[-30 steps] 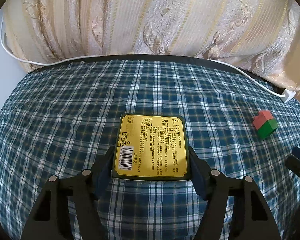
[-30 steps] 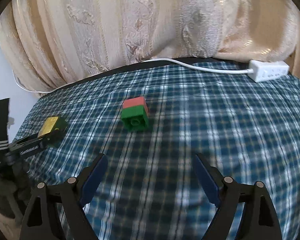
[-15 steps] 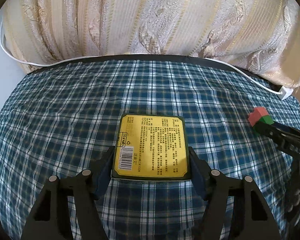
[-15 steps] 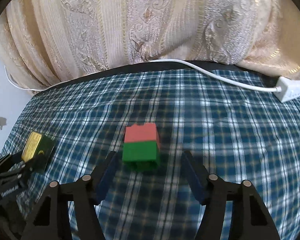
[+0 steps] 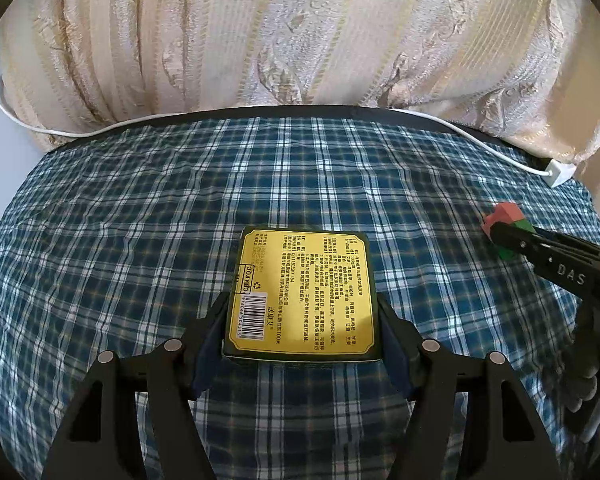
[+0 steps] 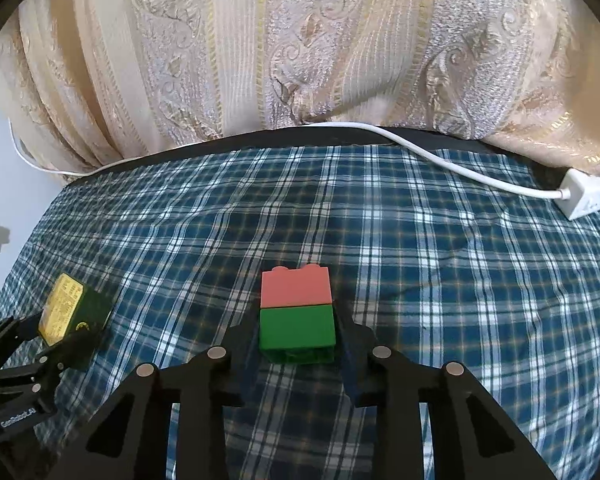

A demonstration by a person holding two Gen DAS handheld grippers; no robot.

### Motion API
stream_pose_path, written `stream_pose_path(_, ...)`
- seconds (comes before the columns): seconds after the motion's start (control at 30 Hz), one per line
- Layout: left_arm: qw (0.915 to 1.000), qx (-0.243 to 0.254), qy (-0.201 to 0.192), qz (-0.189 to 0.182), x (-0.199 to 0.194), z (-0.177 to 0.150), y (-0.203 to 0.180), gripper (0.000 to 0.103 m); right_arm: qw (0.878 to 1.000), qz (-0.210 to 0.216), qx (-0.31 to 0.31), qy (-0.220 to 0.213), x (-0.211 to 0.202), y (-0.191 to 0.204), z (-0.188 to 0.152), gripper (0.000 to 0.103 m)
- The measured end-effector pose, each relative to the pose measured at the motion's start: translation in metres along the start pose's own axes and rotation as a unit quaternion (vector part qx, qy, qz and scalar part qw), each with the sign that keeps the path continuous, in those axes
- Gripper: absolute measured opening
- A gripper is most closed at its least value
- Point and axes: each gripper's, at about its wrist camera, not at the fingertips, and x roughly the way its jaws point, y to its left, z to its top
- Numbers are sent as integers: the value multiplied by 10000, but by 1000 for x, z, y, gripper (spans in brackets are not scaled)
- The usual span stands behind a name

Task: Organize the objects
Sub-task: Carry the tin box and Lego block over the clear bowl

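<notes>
Bright daylight, sharp, fisheye-warped edges

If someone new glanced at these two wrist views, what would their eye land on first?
Probably the yellow-labelled box gripped between the pads of the left gripper, bright against the blue checked cloth. Next, the stacked pink-and-green blocks, held at the green half by the right gripper. Behind both, a patterned cream curtain fills the background.

My left gripper (image 5: 302, 332): black plastic frame, dark blue pads (image 5: 210, 340), silver screw heads. My right gripper (image 6: 298, 344): same build; white "DAS" lettering on its side in the left view.
</notes>
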Motion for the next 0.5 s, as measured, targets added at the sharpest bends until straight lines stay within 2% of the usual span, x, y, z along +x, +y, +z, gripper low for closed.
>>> stream_pose_path(0.5, 9996, 198, -32, -179, -11, -7, -20, 68, 9992, -14, 374, -131, -56, -15, -41, 35)
